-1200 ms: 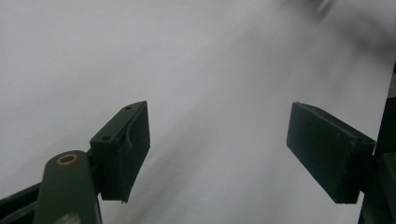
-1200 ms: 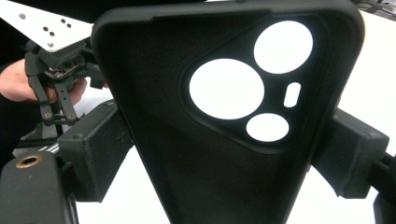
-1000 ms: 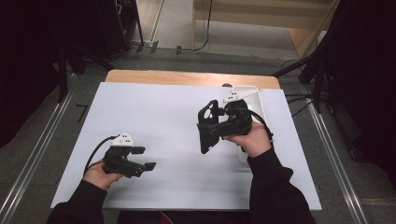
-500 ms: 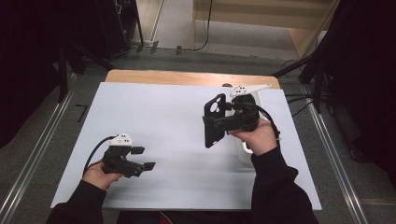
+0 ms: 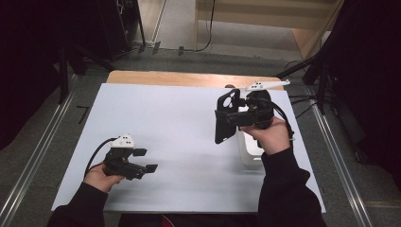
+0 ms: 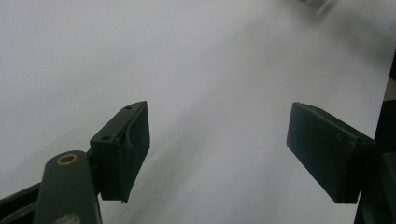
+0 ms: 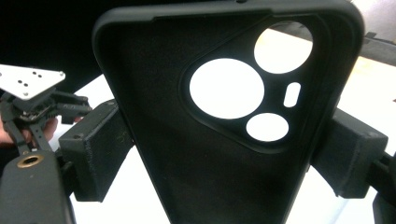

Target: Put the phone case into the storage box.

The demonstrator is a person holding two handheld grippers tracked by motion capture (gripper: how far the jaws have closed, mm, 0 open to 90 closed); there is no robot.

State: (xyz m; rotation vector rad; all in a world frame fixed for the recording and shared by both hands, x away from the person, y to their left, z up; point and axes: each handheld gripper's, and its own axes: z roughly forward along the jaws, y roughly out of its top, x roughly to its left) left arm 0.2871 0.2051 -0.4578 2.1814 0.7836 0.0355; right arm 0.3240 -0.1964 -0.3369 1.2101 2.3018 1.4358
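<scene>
Right gripper (image 5: 222,118), held in the right hand (image 5: 272,137), raised above the right half of the white table sheet (image 5: 179,123), jaws pointing left. Clamped between its black pads: a black soft-plastic phone case with round camera cut-outs (image 5: 224,116), standing upright on its long edge, camera end at the top, well clear of the sheet. In the right gripper view, the case (image 7: 224,116) with its hollow inner side toward the lens, one pad pressing each long side, cut-outs toward the upper right, white sheet showing through the holes. Just right of and below the case in the high view, a white rectangular plastic tray (image 5: 250,153) lying on the sheet, partly hidden by the right hand and sleeve.

Left gripper (image 5: 150,161) low at the near left of the sheet, in the left hand (image 5: 101,176), jaws pointing right and spread wide with nothing between them. In the left gripper view (image 6: 217,154), two black pads far apart over bare white sheet. The two grippers well apart. Beyond the far edge of the sheet, a strip of bare wooden tabletop (image 5: 179,78).
</scene>
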